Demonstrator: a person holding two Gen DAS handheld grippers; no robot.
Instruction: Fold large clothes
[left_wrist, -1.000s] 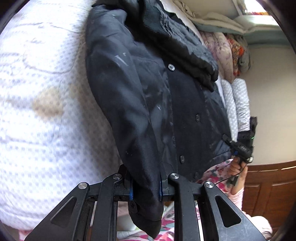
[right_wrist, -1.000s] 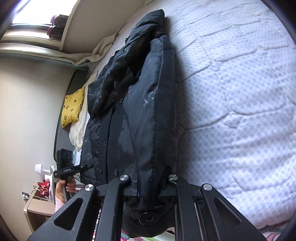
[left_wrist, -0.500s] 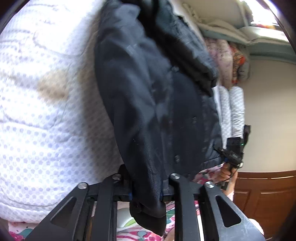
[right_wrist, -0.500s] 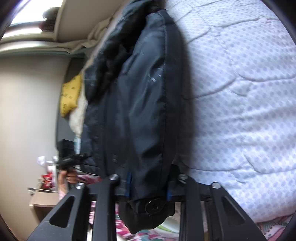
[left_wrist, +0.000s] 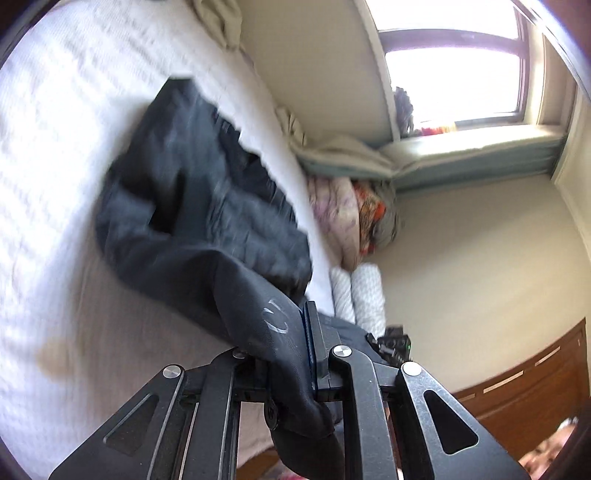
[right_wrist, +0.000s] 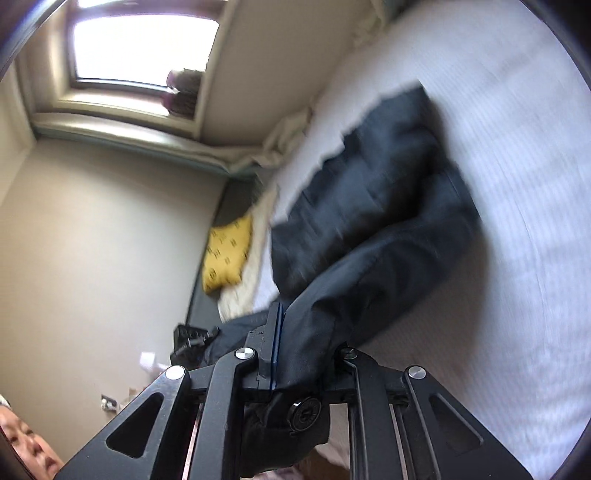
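Observation:
A dark navy jacket (left_wrist: 207, 206) lies lengthwise on the white quilted bed (left_wrist: 55, 184), its near end lifted off the mattress. My left gripper (left_wrist: 284, 354) pinches one hem corner, its jaws closing tight on the fabric, and a flap hangs below the fingers. In the right wrist view the same jacket (right_wrist: 388, 206) runs up the bed (right_wrist: 517, 184). My right gripper (right_wrist: 306, 350) clamps the other hem corner, jaws closing on cloth, with a snap button dangling underneath. Each view shows the other gripper small beside the raised hem.
Folded bedding (left_wrist: 354, 218) and rolled white quilts (left_wrist: 358, 295) sit along the bed's far side under a window (left_wrist: 454, 85). A wooden cabinet (left_wrist: 535, 398) stands lower right. A yellow cushion (right_wrist: 229, 254) lies on the opposite side by the wall.
Both grippers have risen and tilted upward with the hem, so the jacket's lower half now lifts off the bed. The views swung from the mattress to the wall and window.

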